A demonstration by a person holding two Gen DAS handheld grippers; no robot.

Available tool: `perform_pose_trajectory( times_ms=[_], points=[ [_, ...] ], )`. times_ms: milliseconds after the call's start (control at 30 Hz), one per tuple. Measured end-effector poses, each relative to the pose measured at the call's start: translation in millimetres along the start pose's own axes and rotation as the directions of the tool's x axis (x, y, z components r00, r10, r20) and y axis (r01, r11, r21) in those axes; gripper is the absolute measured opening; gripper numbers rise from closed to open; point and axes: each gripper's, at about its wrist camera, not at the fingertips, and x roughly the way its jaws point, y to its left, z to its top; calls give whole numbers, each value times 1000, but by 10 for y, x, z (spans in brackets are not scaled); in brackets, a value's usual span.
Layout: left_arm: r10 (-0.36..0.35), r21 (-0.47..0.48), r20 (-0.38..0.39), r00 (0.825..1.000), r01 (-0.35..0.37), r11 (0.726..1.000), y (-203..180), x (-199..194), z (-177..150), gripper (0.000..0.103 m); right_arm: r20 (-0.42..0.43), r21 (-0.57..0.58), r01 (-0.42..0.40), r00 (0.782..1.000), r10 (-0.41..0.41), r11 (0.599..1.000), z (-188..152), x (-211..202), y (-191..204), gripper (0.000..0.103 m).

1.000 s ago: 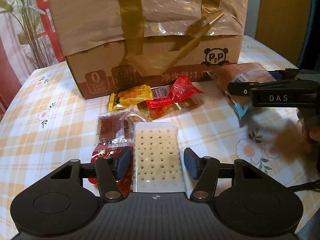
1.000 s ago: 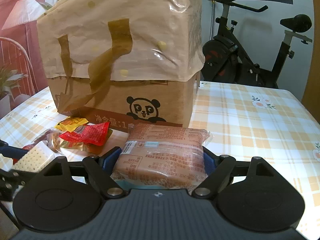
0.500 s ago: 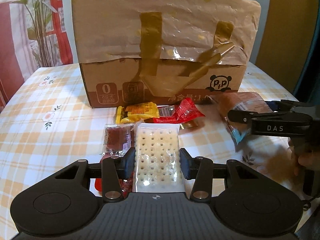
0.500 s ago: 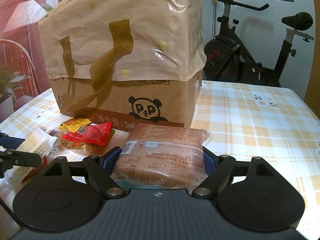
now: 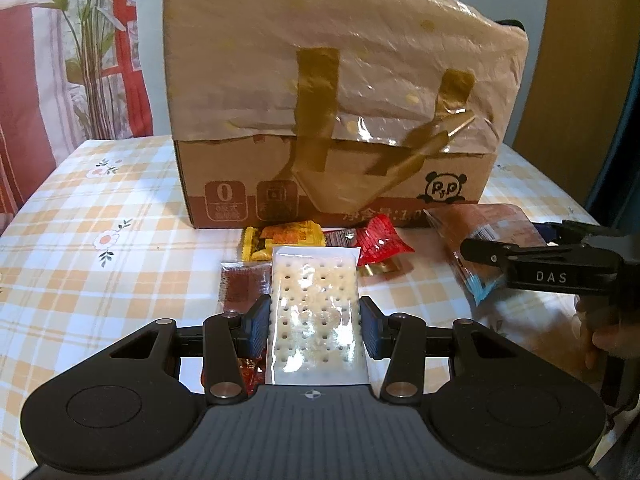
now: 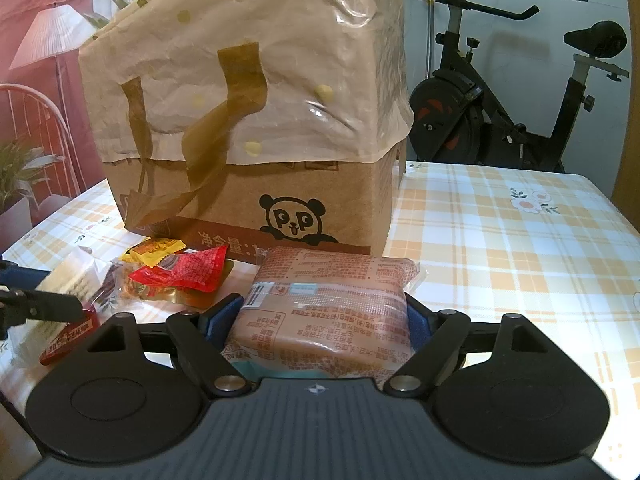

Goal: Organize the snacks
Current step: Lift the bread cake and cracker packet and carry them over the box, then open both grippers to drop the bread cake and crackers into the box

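My left gripper (image 5: 316, 326) is shut on a clear pack of white crackers (image 5: 315, 312) and holds it above the table, in front of the cardboard box (image 5: 332, 184). My right gripper (image 6: 326, 320) is shut on a brown wrapped snack pack (image 6: 332, 312), also lifted; it shows at the right of the left wrist view (image 5: 480, 240). On the table before the box lie a yellow packet (image 5: 286, 236), a red packet (image 5: 378, 240) and a dark red sachet (image 5: 242, 286).
The box (image 6: 256, 128) is draped with a brown paper bag with handles (image 5: 340, 68). A checked tablecloth (image 6: 520, 248) covers the table. An exercise bike (image 6: 500, 120) stands behind the table. A small red packet (image 6: 68, 340) lies at the left.
My left gripper has closed on the cracker pack and lifted it up and back. My right gripper has kept the brown pack and risen slightly.
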Motion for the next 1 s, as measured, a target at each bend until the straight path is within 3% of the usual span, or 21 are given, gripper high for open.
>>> perform_pose_trajectory(
  times_ms=[333,533,667,833,1000],
  points=[
    [43,-57,99,994,-37,998,186,-222,133,48,35,-16,33,999,-32,999,-26,-309,62,82],
    [62,-46,200,978,-54,997,269,-461,391,48,126,-26,17,992,-14,1000,156,-669,106,82],
    [44,-31,248,968,-37,999,296,-596,666,48,218,-77,-10,976,26,997,426,-876,212,82],
    [20,6,322,947,-23,1000,303,-764,1074,48,339,-116,-22,939,61,993,839,-1088,333,82],
    [-14,26,384,923,4,1000,237,-787,1517,48,400,-116,-51,912,93,992,1253,-1072,337,82]
  ],
)
